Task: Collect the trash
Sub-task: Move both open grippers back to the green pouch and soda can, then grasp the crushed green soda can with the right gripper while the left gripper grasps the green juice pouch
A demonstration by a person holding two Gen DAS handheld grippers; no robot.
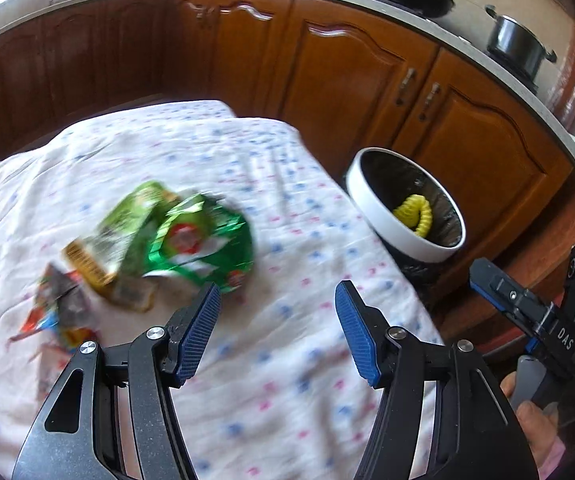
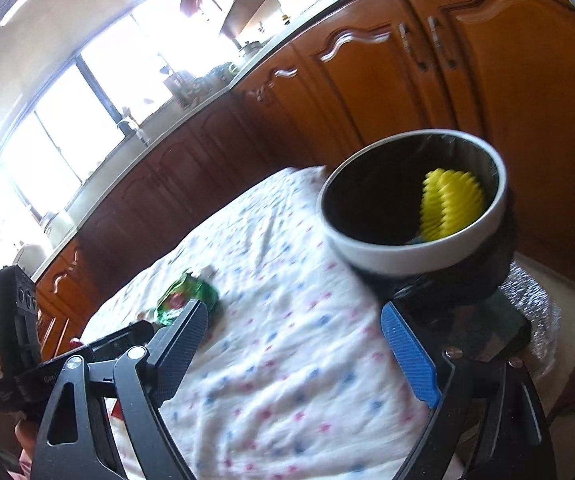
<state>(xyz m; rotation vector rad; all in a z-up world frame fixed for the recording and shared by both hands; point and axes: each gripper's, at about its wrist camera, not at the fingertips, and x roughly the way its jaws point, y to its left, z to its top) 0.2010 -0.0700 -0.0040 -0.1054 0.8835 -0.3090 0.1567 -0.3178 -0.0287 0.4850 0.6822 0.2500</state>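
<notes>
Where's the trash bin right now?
The trash bin stands off the table's right edge, before the wooden cabinets, with a yellow item inside.

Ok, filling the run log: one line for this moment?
left tongs: open, empty | right tongs: open, empty | wrappers: on cloth | bin: holds yellow item

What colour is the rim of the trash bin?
White; the trash bin's rim shows best in the right wrist view.

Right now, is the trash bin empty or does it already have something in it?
Not empty. The trash bin has a black liner, and a yellow ridged item lies inside it, seen in both wrist views. What else is in it cannot be told.
</notes>
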